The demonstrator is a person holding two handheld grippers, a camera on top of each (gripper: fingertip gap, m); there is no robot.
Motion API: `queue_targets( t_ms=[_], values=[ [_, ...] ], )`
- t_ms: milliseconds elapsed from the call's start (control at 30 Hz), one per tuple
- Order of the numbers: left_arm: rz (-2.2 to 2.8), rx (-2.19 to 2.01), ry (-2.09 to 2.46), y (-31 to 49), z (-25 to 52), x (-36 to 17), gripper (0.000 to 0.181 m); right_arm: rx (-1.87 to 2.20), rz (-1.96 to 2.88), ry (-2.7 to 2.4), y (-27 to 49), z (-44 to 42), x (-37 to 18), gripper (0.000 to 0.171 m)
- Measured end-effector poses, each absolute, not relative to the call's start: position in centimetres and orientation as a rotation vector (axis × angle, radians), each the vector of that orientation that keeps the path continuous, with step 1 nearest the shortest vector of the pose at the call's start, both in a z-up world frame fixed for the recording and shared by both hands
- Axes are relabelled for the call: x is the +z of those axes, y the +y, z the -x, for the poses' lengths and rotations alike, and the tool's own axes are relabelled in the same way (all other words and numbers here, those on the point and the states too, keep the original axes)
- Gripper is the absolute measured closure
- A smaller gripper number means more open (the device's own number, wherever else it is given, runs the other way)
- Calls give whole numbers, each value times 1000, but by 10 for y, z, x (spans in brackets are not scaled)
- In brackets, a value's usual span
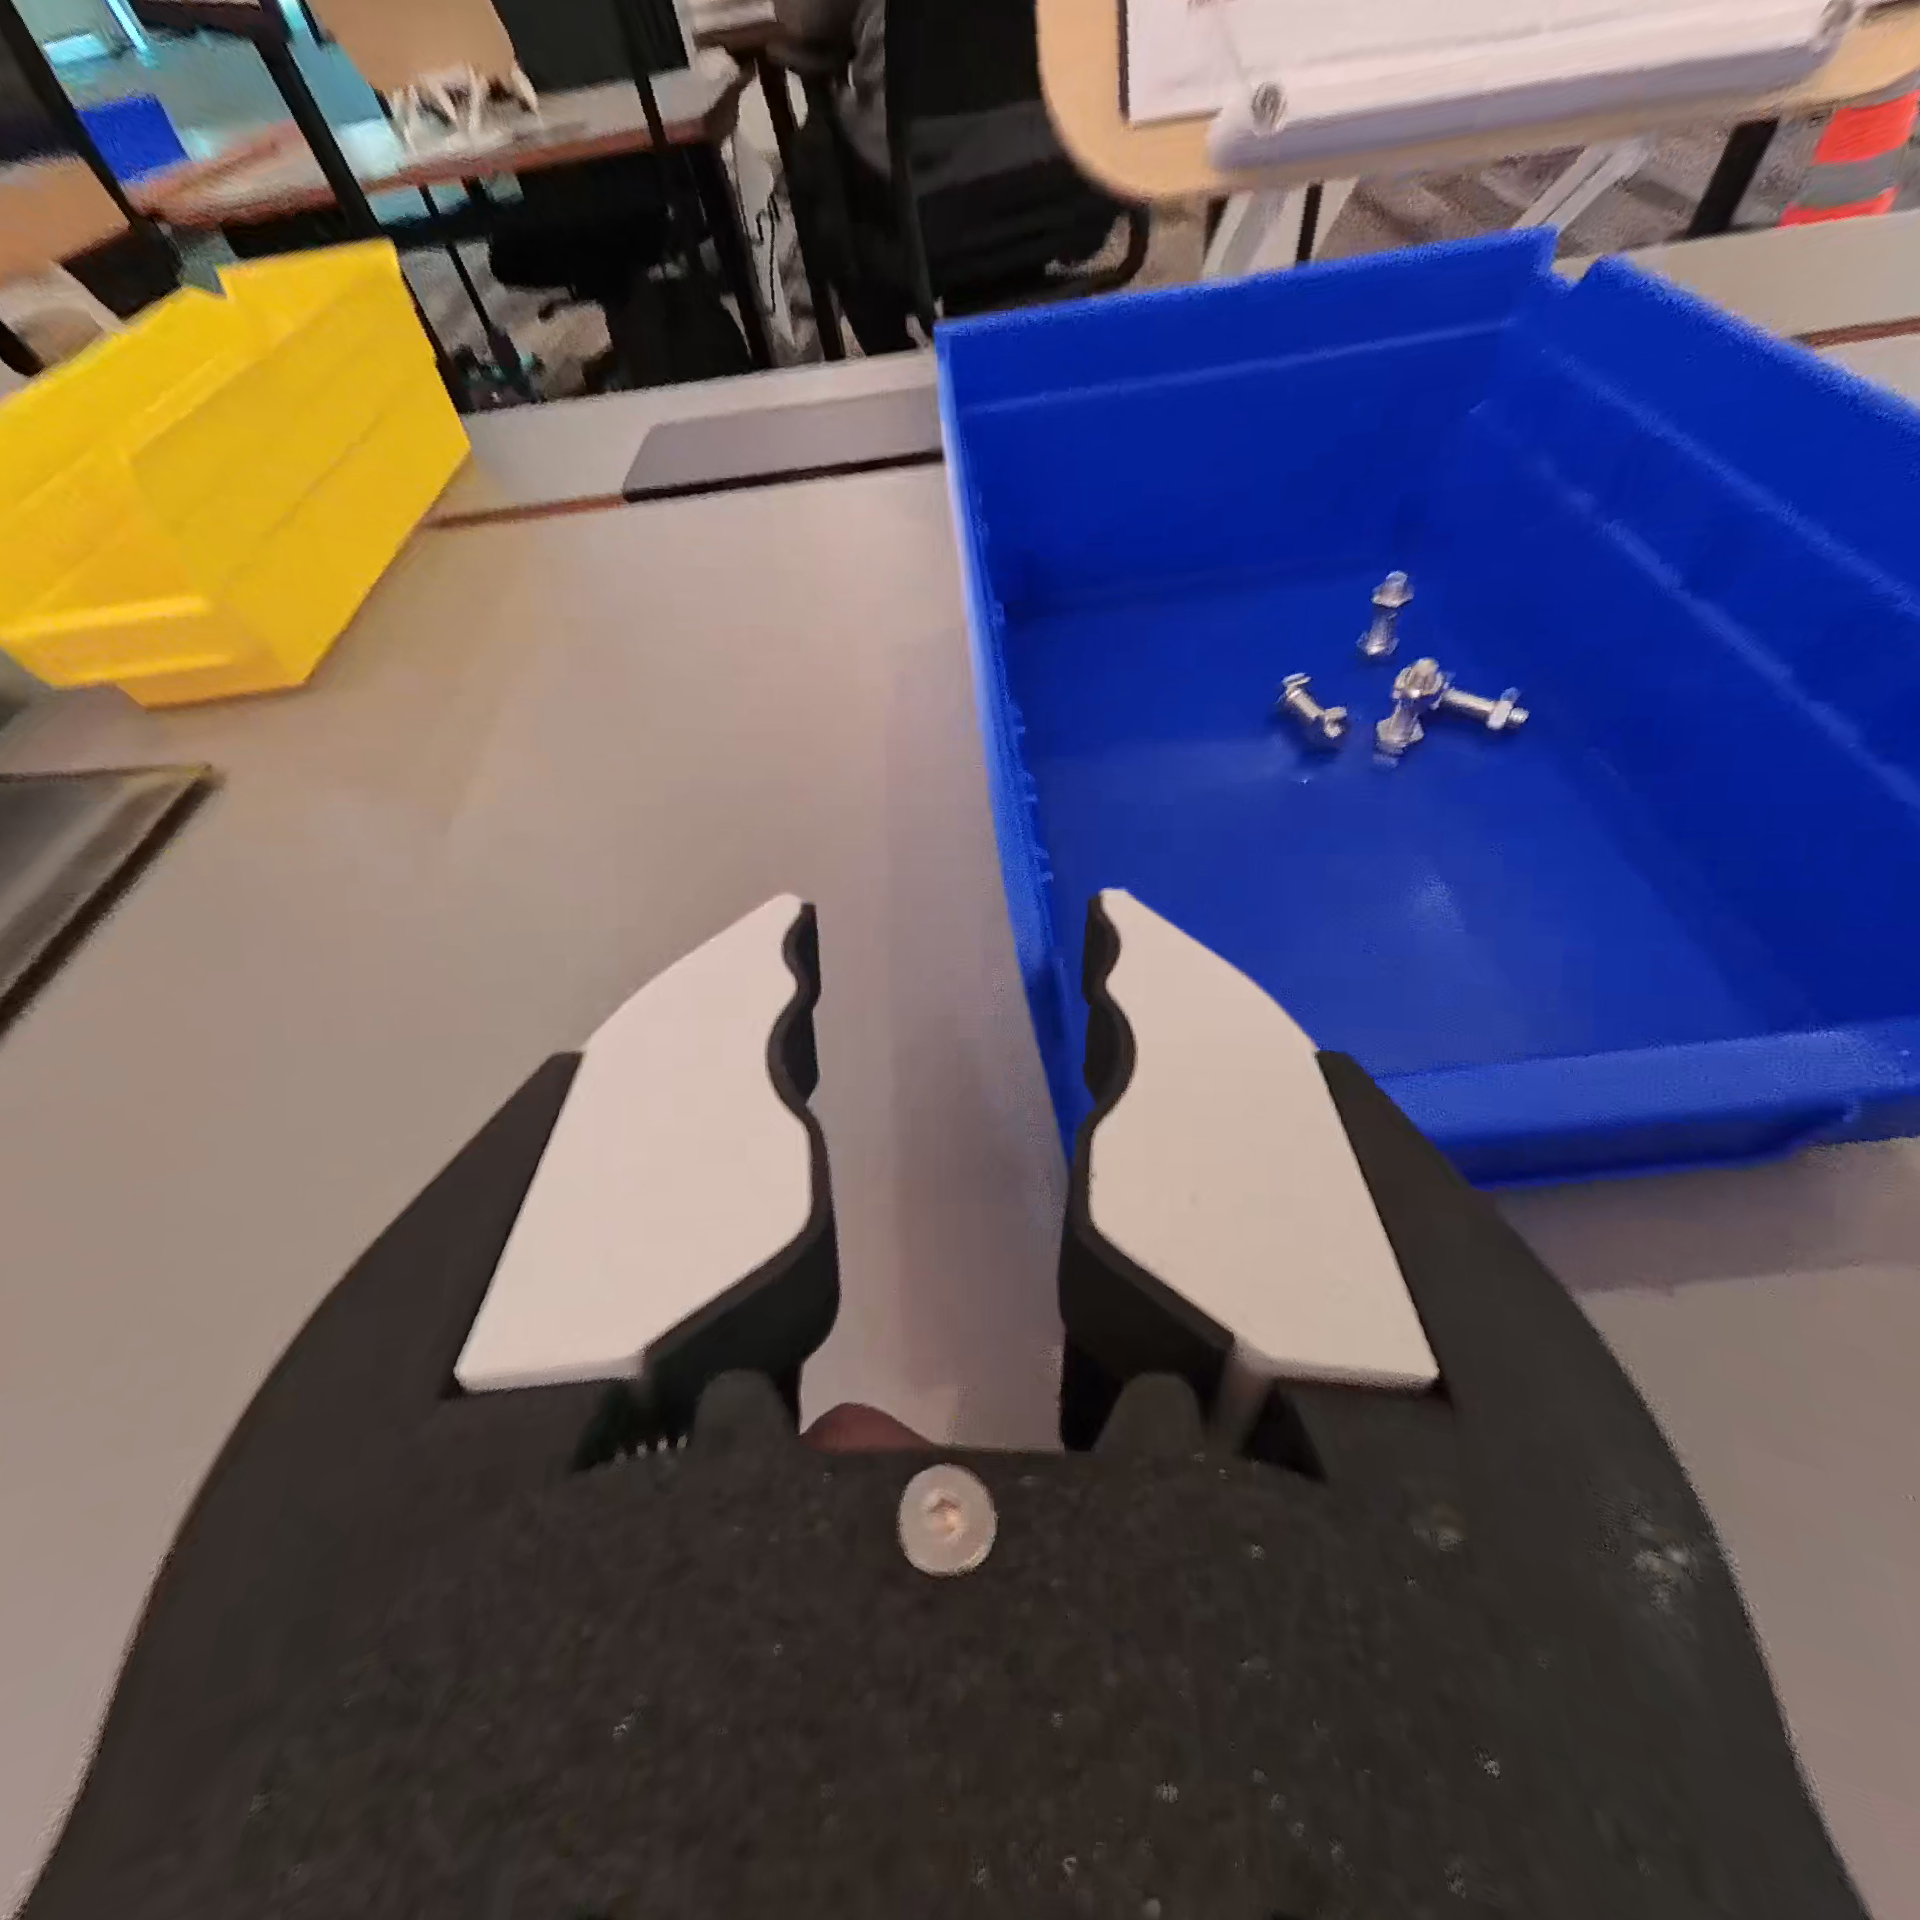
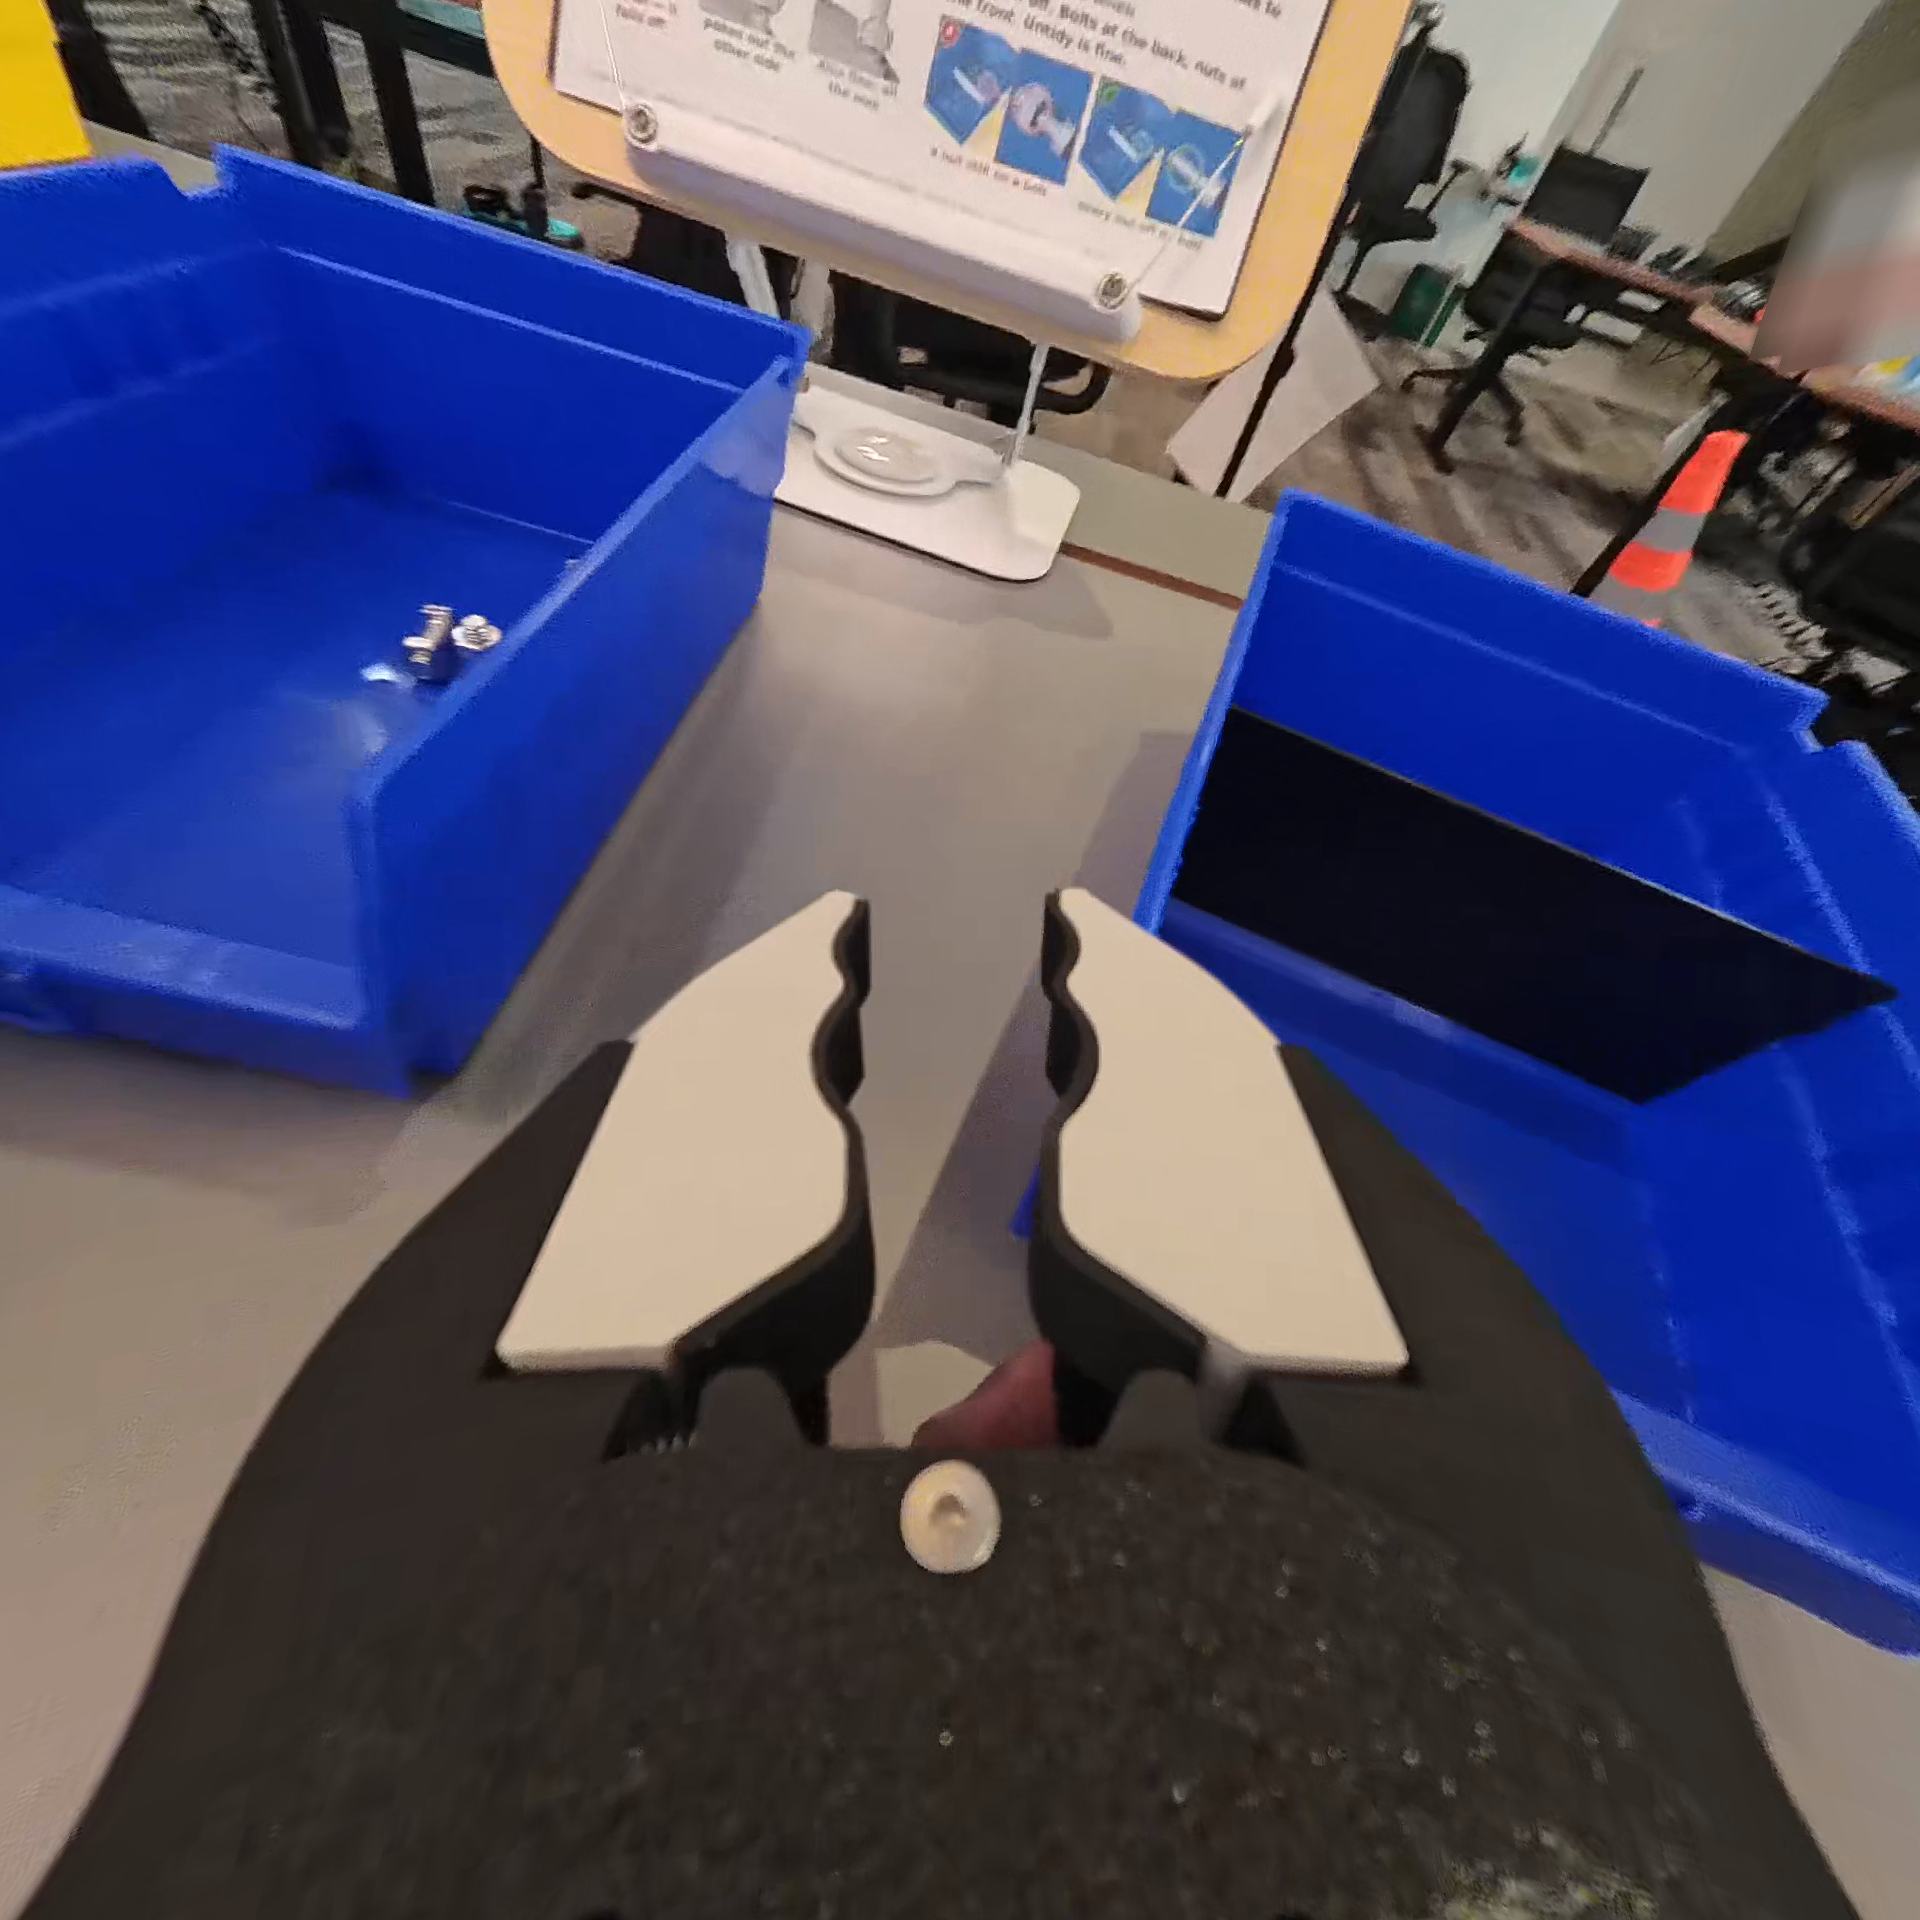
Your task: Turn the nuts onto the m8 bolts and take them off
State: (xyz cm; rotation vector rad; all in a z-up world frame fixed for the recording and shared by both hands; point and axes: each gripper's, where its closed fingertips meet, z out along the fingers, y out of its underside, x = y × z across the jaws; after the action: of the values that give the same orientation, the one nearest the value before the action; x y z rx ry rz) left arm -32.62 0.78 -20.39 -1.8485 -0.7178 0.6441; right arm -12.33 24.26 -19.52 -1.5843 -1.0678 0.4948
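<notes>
A blue bin stands on the grey table, right of my left gripper. Several silver bolts with nuts on them lie on its floor. My left gripper is open and empty, over the table just left of the bin's near corner. In the right wrist view the same bin is at the left, with some bolts showing past its wall. My right gripper is open and empty, over the table between that bin and a second blue bin with a dark divider.
A yellow bin stands at the far left of the table. A white stand carrying a wooden board with an instruction sheet is behind the bins. A dark tray edge is at the left. Desks, chairs and an orange cone are beyond. Across from one pair of fingers to the other is roughly 30 cm.
</notes>
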Motion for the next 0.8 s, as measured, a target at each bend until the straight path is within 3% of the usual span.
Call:
queue_targets(
  t_ms=[100,233,333,433,800],
  values=[
    [1877,556,-744,12,328,-213,145,481,1551,-1068,239,124,-187,132],
    [1898,494,-733,22,324,-216,177,395,1553,-1004,257,110,-181,129],
    [1886,486,-758,22,324,-216,178,400,1689,-1030,274,105,-207,133],
    [1885,472,-763,22,325,-216,178,412,1700,-1016,282,99,-212,163],
    [1884,473,-755,23,325,-216,177,381,1765,-847,321,48,-213,169]
  ],
)
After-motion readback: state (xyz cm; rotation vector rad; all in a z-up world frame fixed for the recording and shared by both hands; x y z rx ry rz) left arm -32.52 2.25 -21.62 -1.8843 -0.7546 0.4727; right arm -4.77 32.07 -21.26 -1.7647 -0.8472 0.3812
